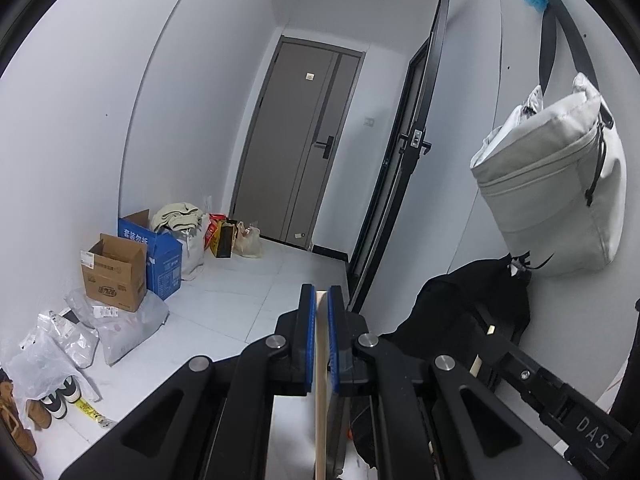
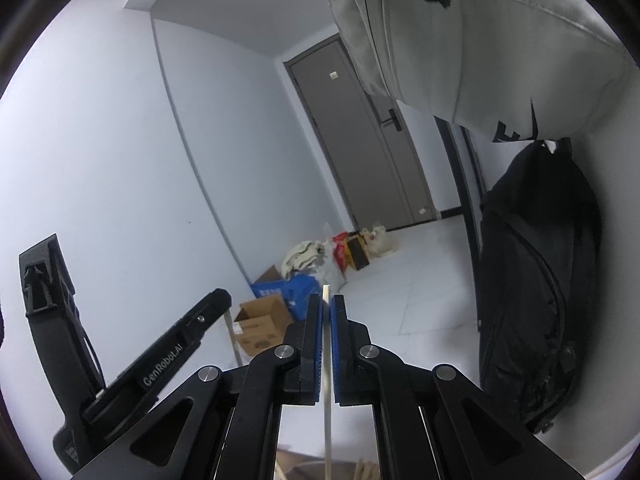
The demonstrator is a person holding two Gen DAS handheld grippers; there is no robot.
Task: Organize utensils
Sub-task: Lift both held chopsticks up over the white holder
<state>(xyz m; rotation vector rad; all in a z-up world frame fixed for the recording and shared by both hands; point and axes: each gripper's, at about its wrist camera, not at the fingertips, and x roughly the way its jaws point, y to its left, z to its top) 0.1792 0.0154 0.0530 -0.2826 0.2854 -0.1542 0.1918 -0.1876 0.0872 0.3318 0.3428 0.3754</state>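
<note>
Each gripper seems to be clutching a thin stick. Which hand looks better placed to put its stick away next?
Hard to call. The left gripper and right gripper are each shut on a pale stick, both facing the hallway; no utensil holder shows.

Both wrist views level along their fingers down a hallway, sharing the grey door (image 1: 304, 148) and cardboard boxes (image 2: 262, 328).

Grey bag (image 1: 556, 184) hangs above black backpack (image 2: 536, 280), seemingly touching.

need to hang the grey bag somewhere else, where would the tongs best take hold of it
Grip the black strap above the grey bag, coming in from the front. The strap is flat and thin, while the body is bulky and soft. Both tongs are already shut on wooden sticks.
</note>
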